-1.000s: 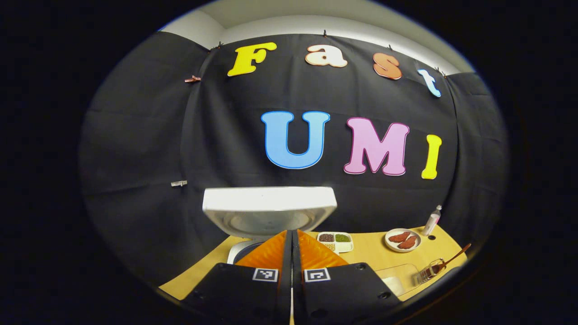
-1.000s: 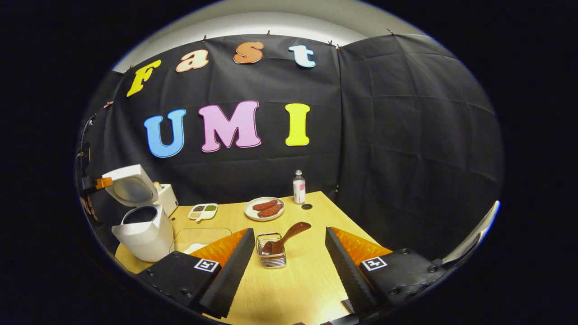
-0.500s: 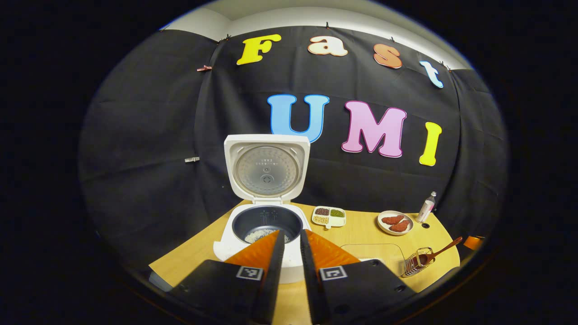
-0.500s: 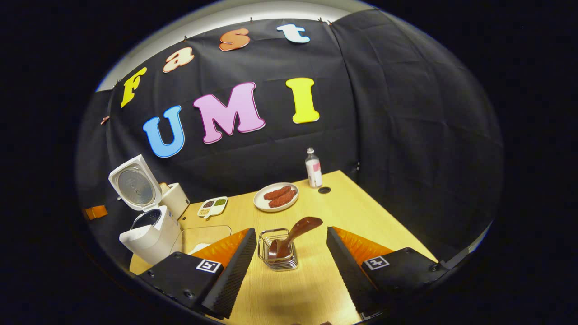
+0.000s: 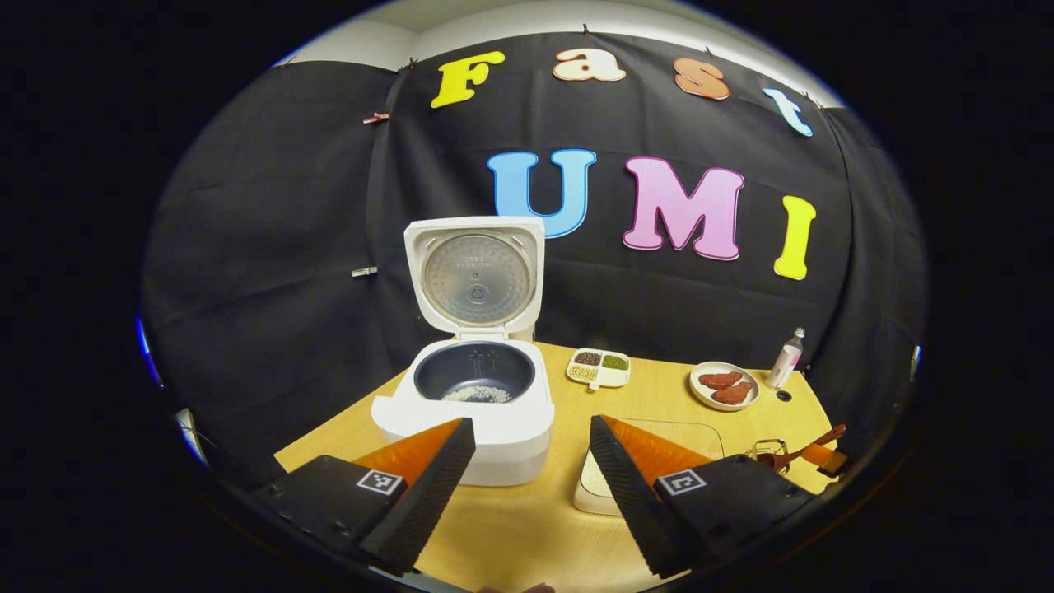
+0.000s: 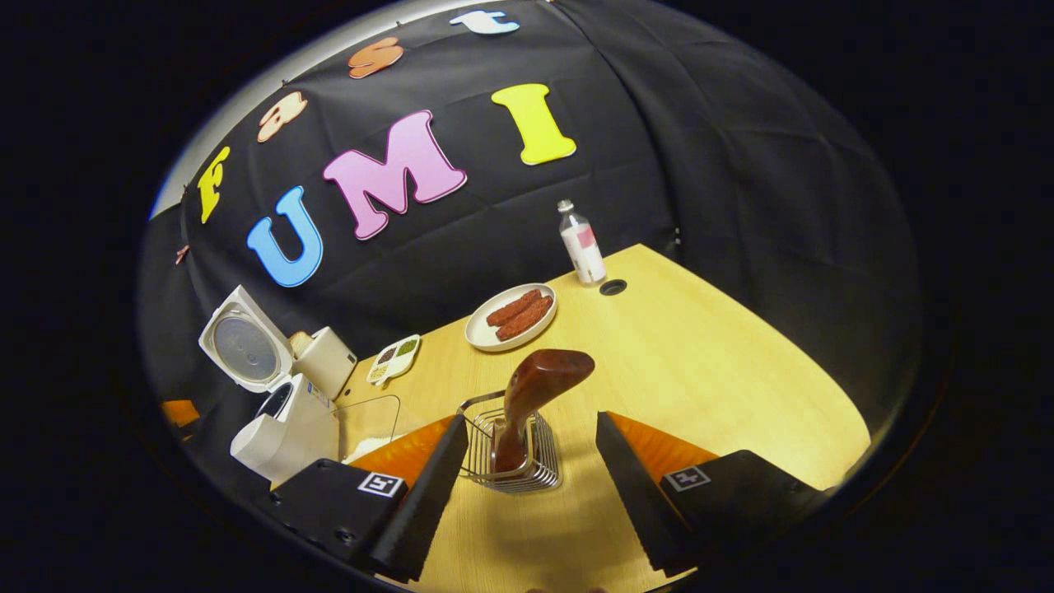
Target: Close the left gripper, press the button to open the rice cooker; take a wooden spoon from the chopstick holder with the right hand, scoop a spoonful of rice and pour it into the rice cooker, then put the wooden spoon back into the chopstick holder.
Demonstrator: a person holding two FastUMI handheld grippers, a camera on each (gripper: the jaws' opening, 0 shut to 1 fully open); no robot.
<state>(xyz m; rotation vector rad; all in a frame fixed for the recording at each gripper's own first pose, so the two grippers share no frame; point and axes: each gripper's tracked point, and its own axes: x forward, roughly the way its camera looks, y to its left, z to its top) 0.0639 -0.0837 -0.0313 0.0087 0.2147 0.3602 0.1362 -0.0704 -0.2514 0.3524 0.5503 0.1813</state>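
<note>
Your left tongs [image 5: 527, 473] hang with fingers spread and nothing between them, just in front of the rice cooker [image 5: 473, 412], whose lid [image 5: 475, 276] stands upright on its rear hinge; I judge the button step done, so the pot lies free for pouring. Your right tongs [image 6: 531, 478] are also released, fingers on either side of the wire chopstick holder [image 6: 515, 461] without touching it, lined up, it seems, to close on the wooden spoon [image 6: 531, 399] that leans out of the holder with its broad end up. The holder stands toward the near edge of the tabletop [image 6: 700, 346]. The left gripper view looks into the pot and shows a little rice [image 5: 478, 394] on its bottom, plus a clear tray [image 5: 659, 436] just right of the cooker. The right gripper view gives you the spoon close up, and the plate [image 6: 510, 317] and bottle [image 6: 581, 245] toward the far edge.
</note>
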